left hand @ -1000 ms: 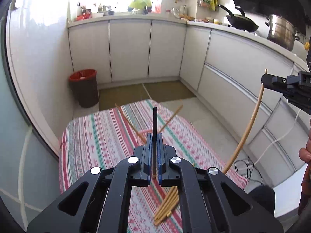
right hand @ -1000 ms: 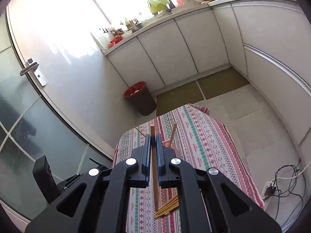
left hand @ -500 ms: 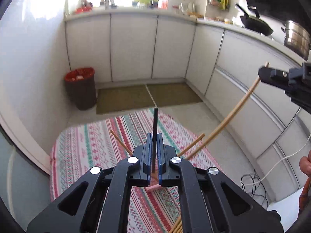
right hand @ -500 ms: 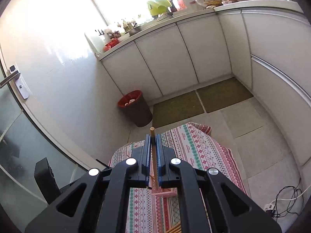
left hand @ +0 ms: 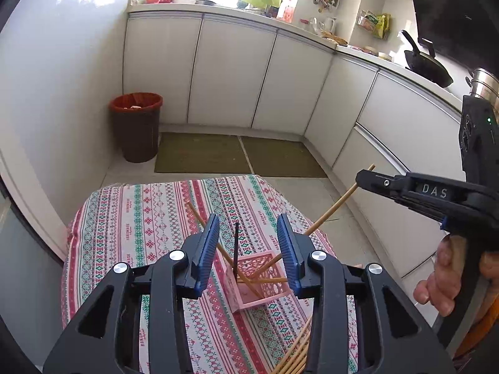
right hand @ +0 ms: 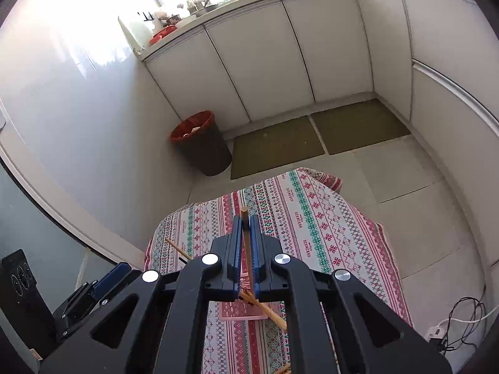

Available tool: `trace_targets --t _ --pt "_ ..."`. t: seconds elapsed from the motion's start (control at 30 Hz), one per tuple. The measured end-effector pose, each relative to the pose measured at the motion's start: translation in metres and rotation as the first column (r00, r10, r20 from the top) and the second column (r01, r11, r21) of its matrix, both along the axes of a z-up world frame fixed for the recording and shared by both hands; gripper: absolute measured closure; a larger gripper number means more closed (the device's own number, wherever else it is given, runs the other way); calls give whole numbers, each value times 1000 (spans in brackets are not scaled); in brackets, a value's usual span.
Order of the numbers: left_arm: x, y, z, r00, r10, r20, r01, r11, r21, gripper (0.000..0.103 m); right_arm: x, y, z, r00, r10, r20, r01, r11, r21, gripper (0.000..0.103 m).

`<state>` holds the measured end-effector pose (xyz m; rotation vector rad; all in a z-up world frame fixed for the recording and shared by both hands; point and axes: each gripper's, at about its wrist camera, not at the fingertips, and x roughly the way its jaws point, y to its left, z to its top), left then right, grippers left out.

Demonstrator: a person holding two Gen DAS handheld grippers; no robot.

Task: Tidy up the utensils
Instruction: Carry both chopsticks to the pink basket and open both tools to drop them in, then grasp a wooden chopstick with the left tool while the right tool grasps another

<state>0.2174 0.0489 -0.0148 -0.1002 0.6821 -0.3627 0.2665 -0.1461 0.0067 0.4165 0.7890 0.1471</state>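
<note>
**Desk:** White kitchen cabinets (left hand: 230, 71) ring a table draped in a striped tablecloth (left hand: 131, 218). What's on it?

**Photographer:** A pink lattice holder (left hand: 259, 280), several chopsticks leaning inside, a black chopstick (left hand: 236, 246) among them. Loose chopsticks (left hand: 296, 358) lie near the edge.

**Desk:** Handling?

**Photographer:** Light, stiff, likely slippery; best pinched near the top.

**Desk:** Hands?

**Photographer:** Left gripper (left hand: 248, 249) hangs over the holder, jaws spread and empty. Right gripper (right hand: 246, 240) pinches a bamboo chopstick (right hand: 244, 218) angled toward the holder.
</note>
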Motion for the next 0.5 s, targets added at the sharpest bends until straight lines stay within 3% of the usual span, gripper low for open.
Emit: trace_targets --t 0.07,0.13,0.27,0.3,0.47,0.5 --pt "0 2 0 1000 1 -1 -1 1000 -2 65 -1 5 -2 1000 7 -12 -7 1000 -14 91" --pt "-4 2 2 1000 -1 6 1 1000 -3 65 -7 5 0 1000 -9 7 9 1000 -18 64" --pt "-15 -2 4 1000 -8 15 8 1000 11 55 -25 4 5 999 -36 28 38 997 -63 59" --pt "-19 -3 4 1000 -8 17 8 1000 13 49 -32 3 5 999 -45 30 48 996 -81 55" --pt "-39 -11 -7 1000 -12 -13 13 998 54 43 -69 -1 0 993 -109 41 114 978 -176 39" --pt "-44 -13 -10 1000 -12 -22 13 998 63 38 -78 -2 -3 992 -123 39 128 972 -198 34"
